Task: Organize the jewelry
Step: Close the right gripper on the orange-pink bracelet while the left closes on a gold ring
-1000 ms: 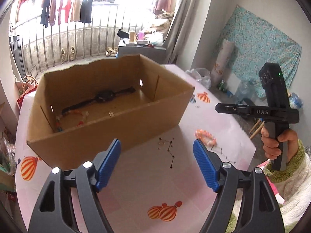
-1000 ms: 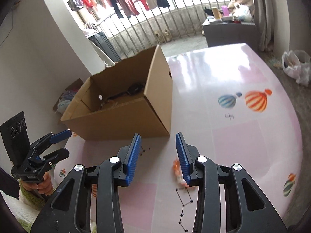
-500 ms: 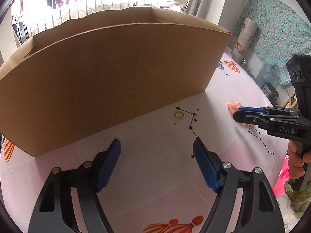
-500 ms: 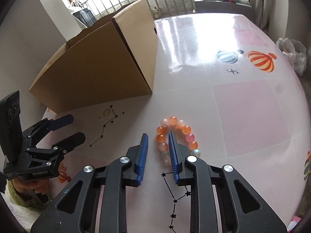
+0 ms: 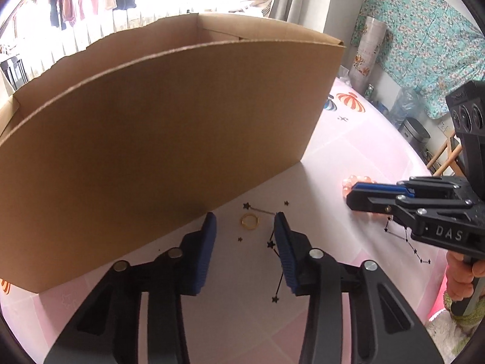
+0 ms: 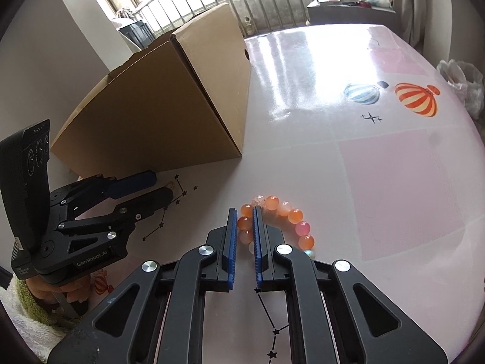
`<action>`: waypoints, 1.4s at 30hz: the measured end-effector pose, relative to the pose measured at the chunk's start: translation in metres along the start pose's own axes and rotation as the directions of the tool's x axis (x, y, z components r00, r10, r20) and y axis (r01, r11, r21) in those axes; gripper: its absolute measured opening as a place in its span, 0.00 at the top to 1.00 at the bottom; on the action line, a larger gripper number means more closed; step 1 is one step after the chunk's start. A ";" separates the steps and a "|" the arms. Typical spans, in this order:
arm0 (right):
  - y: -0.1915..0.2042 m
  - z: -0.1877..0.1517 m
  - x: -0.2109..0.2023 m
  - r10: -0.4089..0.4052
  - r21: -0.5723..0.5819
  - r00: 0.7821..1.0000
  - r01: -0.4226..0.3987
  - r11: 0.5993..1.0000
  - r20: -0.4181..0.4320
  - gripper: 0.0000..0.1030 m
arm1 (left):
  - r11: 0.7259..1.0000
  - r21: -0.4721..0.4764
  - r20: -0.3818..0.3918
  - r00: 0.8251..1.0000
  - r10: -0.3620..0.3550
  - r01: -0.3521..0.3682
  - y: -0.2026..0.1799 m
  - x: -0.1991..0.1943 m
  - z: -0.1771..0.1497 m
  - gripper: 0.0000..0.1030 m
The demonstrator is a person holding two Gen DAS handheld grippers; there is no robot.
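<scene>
On the pink table, the right tool has just closed on the beaded bracelet's nine-o'clock side, while the left tool, still narrowing, straddles a gold ring, apparently untouched.

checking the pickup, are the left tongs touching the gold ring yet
Apart. In the left wrist view the gold ring lies flat on the table just ahead of the left tongs, with bare tabletop showing between it and each blue pad.
</scene>
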State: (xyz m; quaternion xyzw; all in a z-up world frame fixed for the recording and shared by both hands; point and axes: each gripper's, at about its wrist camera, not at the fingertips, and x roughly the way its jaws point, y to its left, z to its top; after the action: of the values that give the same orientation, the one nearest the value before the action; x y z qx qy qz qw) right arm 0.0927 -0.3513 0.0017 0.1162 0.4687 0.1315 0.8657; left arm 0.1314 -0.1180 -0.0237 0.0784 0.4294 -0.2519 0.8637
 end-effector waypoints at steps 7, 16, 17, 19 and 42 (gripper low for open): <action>-0.006 0.002 0.001 0.030 0.023 1.000 -0.030 0.999 0.007 0.92 | 1.000 0.013 0.004 1.000 0.021 -0.021 -0.011 0.004 0.002 0.79; -0.011 0.003 0.002 0.035 0.022 0.999 -0.035 0.999 0.009 0.92 | 0.998 0.038 0.010 0.998 0.055 -0.055 -0.016 0.002 0.004 0.88; -0.012 0.003 0.002 0.034 0.021 0.999 -0.034 0.999 0.009 0.92 | 0.998 0.039 0.010 0.998 0.055 -0.055 -0.016 0.002 0.004 0.88; -0.013 0.003 0.001 0.031 0.019 0.999 -0.031 0.999 0.008 0.92 | 0.998 0.041 0.009 0.998 0.056 -0.056 -0.017 0.001 0.002 0.89; -0.024 0.011 -0.018 0.171 0.176 0.982 -0.182 0.967 0.080 0.93 | 0.994 -0.084 0.060 0.996 0.072 -0.067 0.022 -0.038 -0.041 0.89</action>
State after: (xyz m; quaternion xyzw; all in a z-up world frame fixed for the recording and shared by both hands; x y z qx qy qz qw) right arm 0.0954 -0.3809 0.0140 0.2403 0.4384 0.1609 0.8510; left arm 0.0945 -0.0708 -0.0210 0.0502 0.4091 -0.2062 0.8875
